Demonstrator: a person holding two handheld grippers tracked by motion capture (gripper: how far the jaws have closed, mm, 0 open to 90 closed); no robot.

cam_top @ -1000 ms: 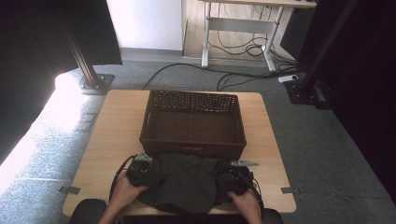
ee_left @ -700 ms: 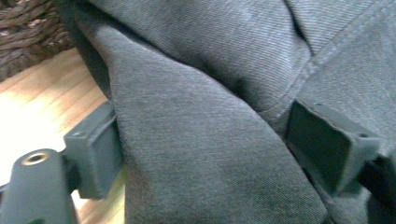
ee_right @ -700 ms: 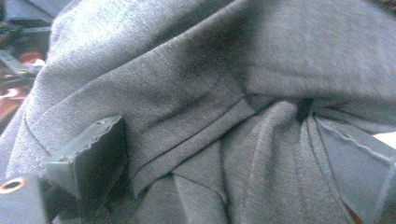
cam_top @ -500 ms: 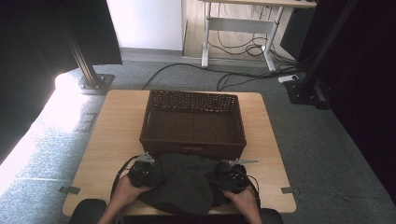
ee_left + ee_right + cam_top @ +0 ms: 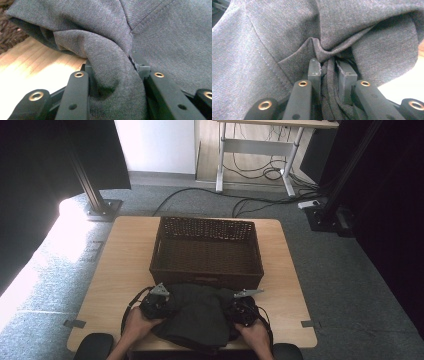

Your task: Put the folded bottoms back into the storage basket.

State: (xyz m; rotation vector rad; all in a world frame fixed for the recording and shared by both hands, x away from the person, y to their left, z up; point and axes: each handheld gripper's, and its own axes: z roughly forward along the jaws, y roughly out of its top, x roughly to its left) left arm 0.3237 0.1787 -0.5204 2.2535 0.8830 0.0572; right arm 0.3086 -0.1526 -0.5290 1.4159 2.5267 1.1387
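A dark grey folded garment (image 5: 197, 315) lies on the near part of the wooden table (image 5: 120, 265), just in front of a dark wicker basket (image 5: 206, 251). My left gripper (image 5: 156, 304) is at the garment's left edge and my right gripper (image 5: 242, 309) at its right edge. Both sets of jaws have just been closing. In the left gripper view a thick bunch of grey cloth (image 5: 112, 67) is pinched between the jaws. In the right gripper view the jaws stand close together with folds of the cloth (image 5: 329, 75) squeezed between them.
The basket stands empty at the table's middle, its near wall touching the garment. Bare wood lies to both sides of it. Beyond the table are grey carpet, cables (image 5: 250, 202) and a desk frame (image 5: 255, 160). A black stand (image 5: 95, 195) rises at the far left.
Both grippers have closed onto the garment's side edges. The right hand has shifted slightly inward and the cloth has bunched up between the two grippers.
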